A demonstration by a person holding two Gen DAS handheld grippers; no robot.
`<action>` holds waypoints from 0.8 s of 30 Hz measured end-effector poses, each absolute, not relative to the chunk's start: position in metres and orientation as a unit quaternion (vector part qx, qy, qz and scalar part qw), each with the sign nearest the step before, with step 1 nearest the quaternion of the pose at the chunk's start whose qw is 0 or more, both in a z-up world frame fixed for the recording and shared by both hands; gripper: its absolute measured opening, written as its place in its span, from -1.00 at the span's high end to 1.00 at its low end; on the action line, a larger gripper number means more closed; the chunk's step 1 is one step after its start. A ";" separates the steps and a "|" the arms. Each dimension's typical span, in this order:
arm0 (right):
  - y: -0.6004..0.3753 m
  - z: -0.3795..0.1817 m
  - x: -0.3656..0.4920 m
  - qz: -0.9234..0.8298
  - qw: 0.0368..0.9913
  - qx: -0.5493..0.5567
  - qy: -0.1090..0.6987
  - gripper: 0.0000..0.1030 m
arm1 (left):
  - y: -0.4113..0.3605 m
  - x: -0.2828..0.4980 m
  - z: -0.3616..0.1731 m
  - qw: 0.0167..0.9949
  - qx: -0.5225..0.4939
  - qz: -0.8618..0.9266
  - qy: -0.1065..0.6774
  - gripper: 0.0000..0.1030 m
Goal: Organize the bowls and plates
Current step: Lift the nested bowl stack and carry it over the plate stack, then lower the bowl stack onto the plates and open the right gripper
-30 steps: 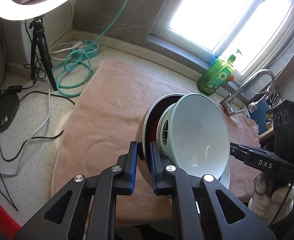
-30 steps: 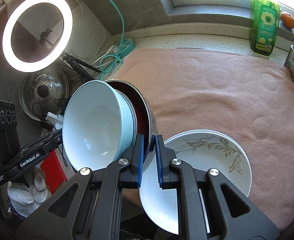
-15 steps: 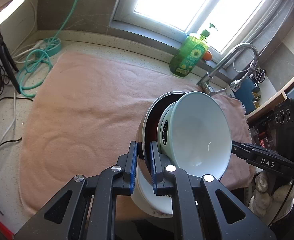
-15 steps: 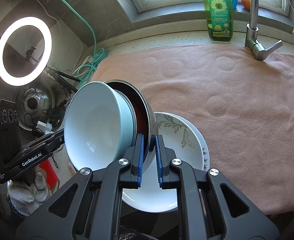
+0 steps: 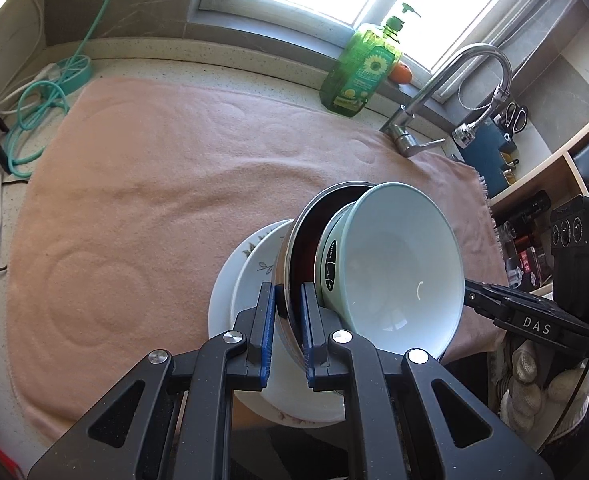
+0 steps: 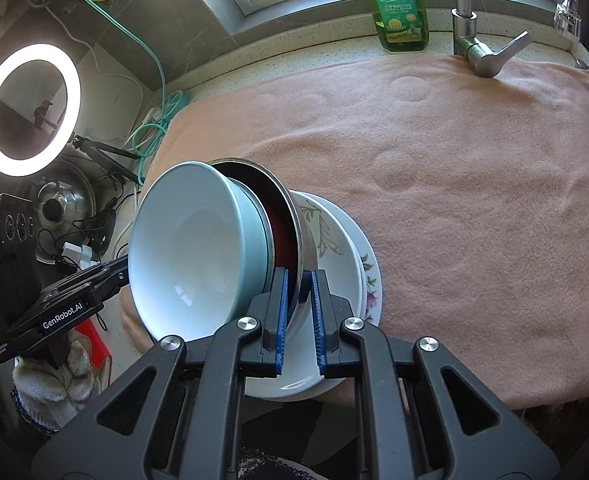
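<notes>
A steel bowl (image 5: pixel 294 240) with a dark red inside holds a pale blue bowl (image 5: pixel 394 264) nested in it. My left gripper (image 5: pixel 288 320) is shut on the steel rim at one side. On the opposite side of that rim (image 6: pixel 300 220) my right gripper (image 6: pixel 297 308) is shut as well. The pale blue bowl (image 6: pixel 198 248) faces the right wrist view. The pair hangs tilted over a stack of floral plates (image 5: pixel 250 276) near the front edge of the pink towel (image 5: pixel 154 184). Whether the bowls touch the plates (image 6: pixel 350 256) I cannot tell.
A green soap bottle (image 5: pixel 360 68) and a tap (image 5: pixel 446 92) stand at the back by the window. A ring light (image 6: pixel 28 106), a steel lid (image 6: pixel 58 208) and cables (image 5: pixel 34 120) crowd the left end. Shelves (image 5: pixel 554 168) rise on the right.
Both grippers have carried the nested bowls to the right across the towel and slightly down. The stacked plates now lie directly under the bowls.
</notes>
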State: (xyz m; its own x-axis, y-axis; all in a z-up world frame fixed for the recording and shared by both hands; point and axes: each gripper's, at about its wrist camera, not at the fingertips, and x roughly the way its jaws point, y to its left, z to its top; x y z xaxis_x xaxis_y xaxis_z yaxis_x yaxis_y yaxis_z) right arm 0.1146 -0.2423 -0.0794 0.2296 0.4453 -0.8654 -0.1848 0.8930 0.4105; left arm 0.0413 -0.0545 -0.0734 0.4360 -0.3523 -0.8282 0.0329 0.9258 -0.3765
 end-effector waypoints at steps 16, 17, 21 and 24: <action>-0.241 -0.093 0.112 0.205 0.767 0.114 0.598 0.77 | -0.057 0.040 -0.083 0.824 -0.153 -0.110 0.534 0.83; -0.241 -0.093 0.112 0.205 0.766 0.114 0.598 0.77 | -0.057 0.039 -0.083 0.824 -0.153 -0.110 0.534 0.83; -0.240 -0.093 0.112 0.206 0.765 0.114 0.599 0.77 | -0.058 0.040 -0.083 0.825 -0.151 -0.110 0.533 0.83; -0.241 -0.093 0.112 0.208 0.764 0.115 0.600 0.74 | -0.058 0.040 -0.083 0.825 -0.149 -0.109 0.534 0.83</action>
State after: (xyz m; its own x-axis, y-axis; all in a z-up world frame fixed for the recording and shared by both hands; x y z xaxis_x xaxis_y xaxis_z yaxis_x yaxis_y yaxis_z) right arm 0.1118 -0.2405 -0.0930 0.1940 0.4561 -0.8685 -0.1795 0.8869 0.4257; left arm 0.0399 -0.0578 -0.0831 0.4056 -0.3391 -0.8488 0.0199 0.9317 -0.3627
